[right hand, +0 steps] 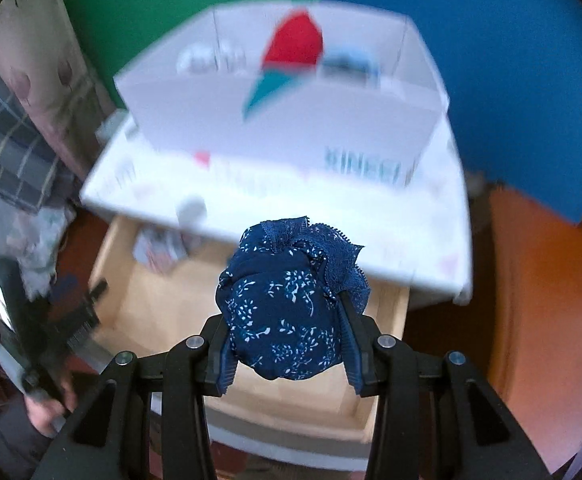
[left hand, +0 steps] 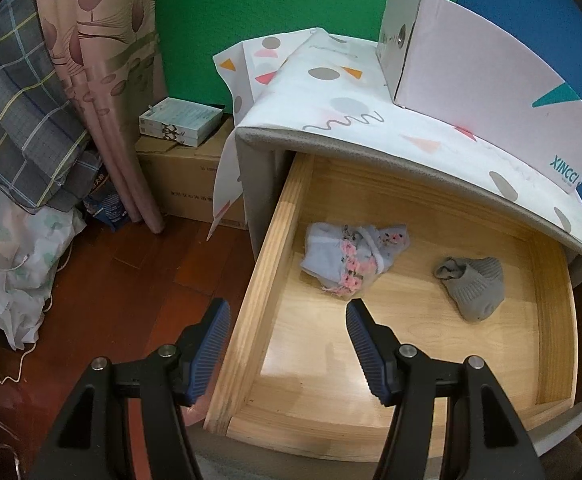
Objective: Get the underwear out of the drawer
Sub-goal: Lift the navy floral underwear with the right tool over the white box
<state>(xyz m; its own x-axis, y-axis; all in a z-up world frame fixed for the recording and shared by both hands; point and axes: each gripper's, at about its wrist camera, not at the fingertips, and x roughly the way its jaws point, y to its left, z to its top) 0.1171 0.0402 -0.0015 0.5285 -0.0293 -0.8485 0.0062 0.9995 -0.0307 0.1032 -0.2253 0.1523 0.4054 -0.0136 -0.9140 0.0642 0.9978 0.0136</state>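
Observation:
The wooden drawer [left hand: 247,292] is pulled open. In it lie light blue underwear with pink floral trim [left hand: 351,254] at the left and a grey sock [left hand: 473,286] at the right. My left gripper [left hand: 287,308] is open and empty, straddling the drawer's left wall just short of the light blue underwear. My right gripper [right hand: 287,320] is shut on dark blue underwear with white sprigs and lace [right hand: 287,300], held above the drawer [right hand: 139,300]. The right wrist view is blurred.
A white open box [left hand: 487,80] stands on the patterned cloth over the cabinet top [left hand: 355,116]. Cardboard boxes [left hand: 183,176], a pink curtain [left hand: 103,80] and piled bedding [left hand: 15,160] are at the left on the wood floor. An orange surface [right hand: 543,320] lies right of the cabinet.

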